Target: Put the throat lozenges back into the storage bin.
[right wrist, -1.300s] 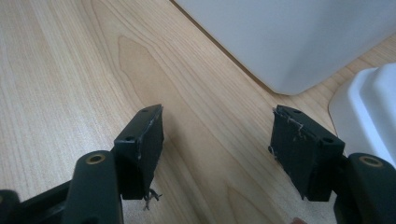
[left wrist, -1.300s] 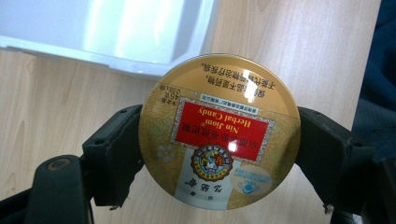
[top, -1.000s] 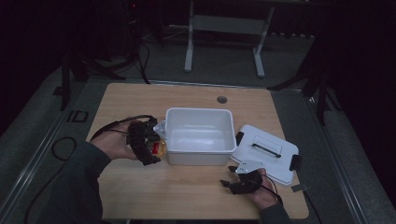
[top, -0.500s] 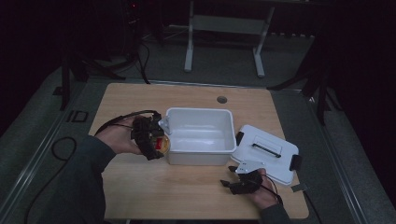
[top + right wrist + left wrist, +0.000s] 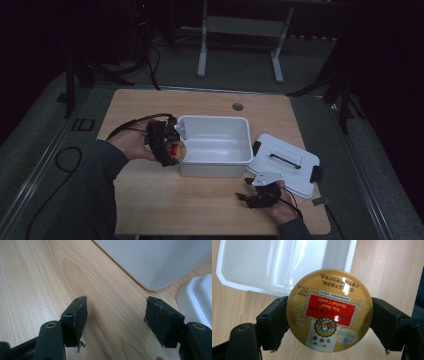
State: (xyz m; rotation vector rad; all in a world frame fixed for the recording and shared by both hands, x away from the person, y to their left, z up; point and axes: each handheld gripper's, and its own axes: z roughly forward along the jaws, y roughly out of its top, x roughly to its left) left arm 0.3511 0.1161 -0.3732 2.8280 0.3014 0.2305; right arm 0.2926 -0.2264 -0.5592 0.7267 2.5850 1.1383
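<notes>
Table [image 5: 150, 200]: light wood, carries everything.
White bin [image 5: 215, 145]: open, mid-table; looks like drop target.
Lid [image 5: 285, 162]: off, flat just right of bin.
Left tongs [image 5: 167, 148]: clenched on candy tin [image 5: 329, 310] by its rim, held above table at bin's left wall, not yet over cavity.
Right tongs [image 5: 116, 315]: released, idle low over table near bin corner.
Advice: carry tin past wall, keep level, lower near floor of bin before letting go; avoid clipping rim.

Tin carried up to the bin's edge
The left gripper [image 5: 169, 148] has brought the candy tin [image 5: 329, 310] from beside the white bin [image 5: 214, 148] to its left rim
</notes>
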